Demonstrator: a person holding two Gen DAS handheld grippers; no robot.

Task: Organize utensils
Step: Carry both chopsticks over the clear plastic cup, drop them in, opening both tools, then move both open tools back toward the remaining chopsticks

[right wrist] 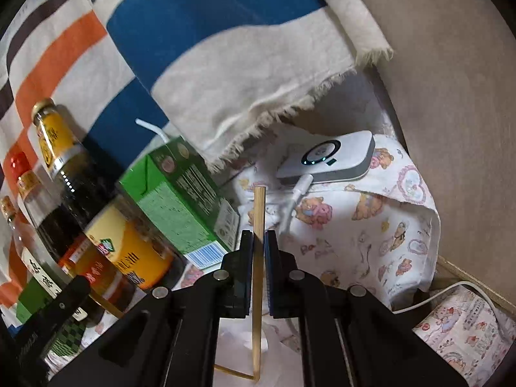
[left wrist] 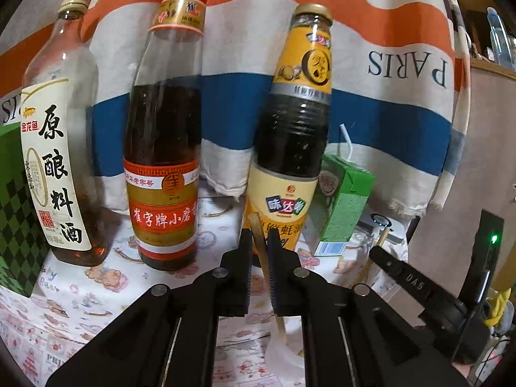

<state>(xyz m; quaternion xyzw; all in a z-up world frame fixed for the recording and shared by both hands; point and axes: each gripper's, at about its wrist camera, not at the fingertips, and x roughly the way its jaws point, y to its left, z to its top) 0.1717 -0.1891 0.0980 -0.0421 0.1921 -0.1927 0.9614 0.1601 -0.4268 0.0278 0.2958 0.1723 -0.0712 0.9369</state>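
Two chopsticks are up off the teddy-bear cloth (right wrist: 380, 225), one in each of our grippers, and the next move turns on how they lie against each other. Our left gripper (left wrist: 260, 235) has its jaws closed almost together on the left chopstick (left wrist: 258, 229), which runs lengthwise between the fingers, upper end leaning slightly left, right in front of the yellow-labelled oyster sauce bottle (left wrist: 295, 148). Our right gripper (right wrist: 258, 237) is likewise pinched down on the right chopstick (right wrist: 258, 213), nearly upright, its top just right of the green drink carton (right wrist: 180, 200). In the right wrist view the lower tip of that stick appears to meet a thin pale stick (right wrist: 232, 371) running off to the left; we judge this to be the left chopstick's lower end, though we cannot be certain. From the oyster sauce bottle, the right gripper sits off to the right, beyond the carton. Both long axes are roughly parallel, so pairing them looks mostly a matter of closing the sideways gap.
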